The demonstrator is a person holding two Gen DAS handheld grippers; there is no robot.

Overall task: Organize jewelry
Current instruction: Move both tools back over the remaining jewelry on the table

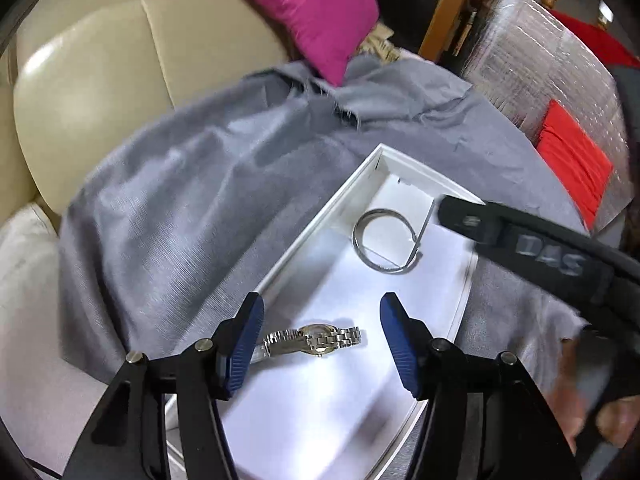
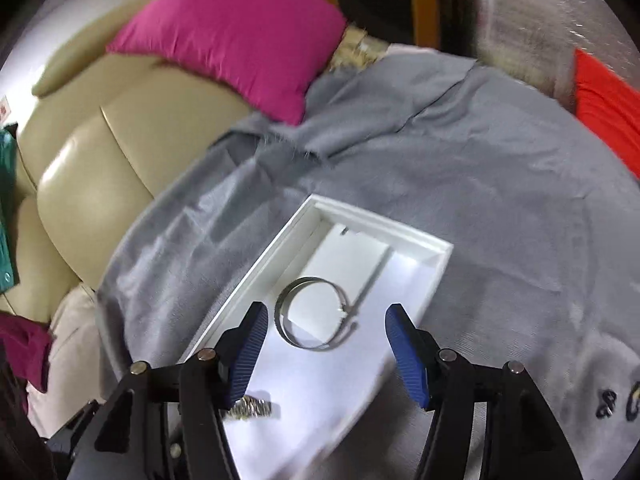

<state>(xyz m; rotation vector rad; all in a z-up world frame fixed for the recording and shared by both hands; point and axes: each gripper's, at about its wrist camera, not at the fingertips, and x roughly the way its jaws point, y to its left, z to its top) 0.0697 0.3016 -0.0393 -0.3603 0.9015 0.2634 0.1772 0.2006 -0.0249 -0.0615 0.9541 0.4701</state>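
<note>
Lying in white box (image 1: 362, 184), watch (image 1: 316, 338), bangle (image 2: 314, 312), both tongs (image 1: 320, 344) (image 2: 326, 354) open, empty.

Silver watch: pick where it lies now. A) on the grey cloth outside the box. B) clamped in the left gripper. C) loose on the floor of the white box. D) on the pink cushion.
C: the silver watch lies flat on the floor of the white box, between the open left gripper fingers, untouched by either.

Box (image 1: 320, 240) on cloth (image 1: 180, 200) — bangle (image 1: 362, 236) in far end, watch (image 1: 312, 338) in near end.
</note>
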